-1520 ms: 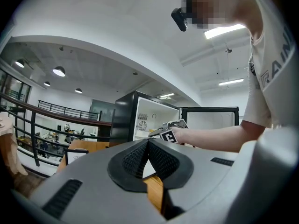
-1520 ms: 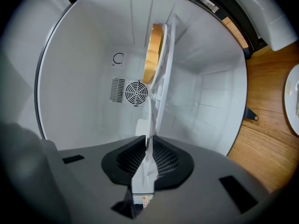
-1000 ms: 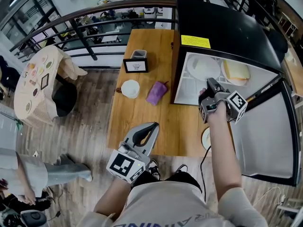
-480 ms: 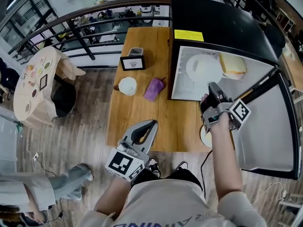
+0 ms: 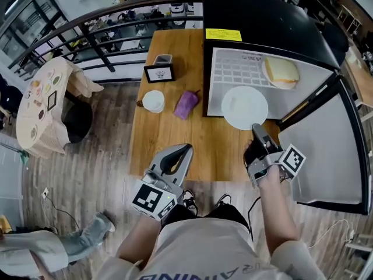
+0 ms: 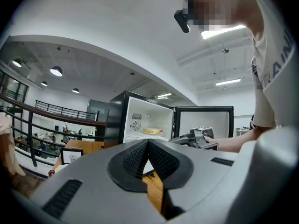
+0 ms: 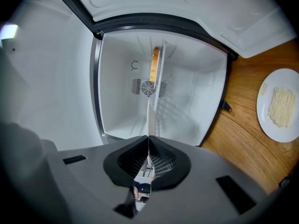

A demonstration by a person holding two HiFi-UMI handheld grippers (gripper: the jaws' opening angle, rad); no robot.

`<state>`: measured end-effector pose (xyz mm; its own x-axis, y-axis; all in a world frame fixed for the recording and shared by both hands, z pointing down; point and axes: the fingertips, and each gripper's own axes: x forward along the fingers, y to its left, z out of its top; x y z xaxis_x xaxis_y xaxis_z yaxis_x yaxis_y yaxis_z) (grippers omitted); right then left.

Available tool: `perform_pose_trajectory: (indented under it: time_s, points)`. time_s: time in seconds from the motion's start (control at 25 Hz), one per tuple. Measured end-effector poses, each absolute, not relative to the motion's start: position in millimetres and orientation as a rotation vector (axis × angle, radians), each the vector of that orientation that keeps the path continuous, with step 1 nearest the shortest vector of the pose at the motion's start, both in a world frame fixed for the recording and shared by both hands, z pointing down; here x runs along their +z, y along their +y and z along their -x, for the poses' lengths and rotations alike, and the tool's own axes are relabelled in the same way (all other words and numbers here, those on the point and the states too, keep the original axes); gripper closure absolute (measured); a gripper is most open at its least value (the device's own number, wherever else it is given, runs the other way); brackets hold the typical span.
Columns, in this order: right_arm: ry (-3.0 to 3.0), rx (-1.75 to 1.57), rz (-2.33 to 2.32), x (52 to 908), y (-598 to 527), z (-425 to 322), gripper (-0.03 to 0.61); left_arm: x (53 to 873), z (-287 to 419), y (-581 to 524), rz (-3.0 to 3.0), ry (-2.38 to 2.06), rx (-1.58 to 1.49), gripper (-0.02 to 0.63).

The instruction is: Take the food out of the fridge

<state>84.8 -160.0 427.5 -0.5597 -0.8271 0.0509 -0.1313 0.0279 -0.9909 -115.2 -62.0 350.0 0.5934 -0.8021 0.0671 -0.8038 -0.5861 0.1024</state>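
A black fridge [image 5: 268, 22] stands open on the wooden table [image 5: 175, 139]. My right gripper [image 5: 256, 129] is shut on the near rim of a white plate [image 5: 243, 105], which lies half out of the fridge over the table. In the right gripper view that plate [image 7: 149, 111] shows edge-on, running up from the shut right gripper [image 7: 148, 141]. A sandwich on a plate [image 5: 281, 73] sits deeper on the fridge shelf, and the sandwich [image 7: 154, 64] shows in the right gripper view too. My left gripper [image 5: 184, 150] hovers shut and empty at the table's near edge, as the left gripper [image 6: 147, 143] also shows in its own view.
On the table left of the fridge are a purple cloth [image 5: 186, 105], a white cup [image 5: 153, 101], a framed sign [image 5: 159, 73] and a grey holder [image 5: 164, 59]. The fridge door [image 5: 326, 150] swings open at right. Another plate with pale food [image 7: 279, 105] rests on the table.
My right gripper has drawn back toward the table's near edge, pulling the white plate out of the fridge. The left gripper has stayed put.
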Motion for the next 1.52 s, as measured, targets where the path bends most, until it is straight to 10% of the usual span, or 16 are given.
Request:
perform_pose_trajectory:
  time_s: [1.52]
  points:
    - [1.826,-2.051,0.986,640,-44,-66,0.551,405,70,-26,-2.577,-1.364,0.175,0.606]
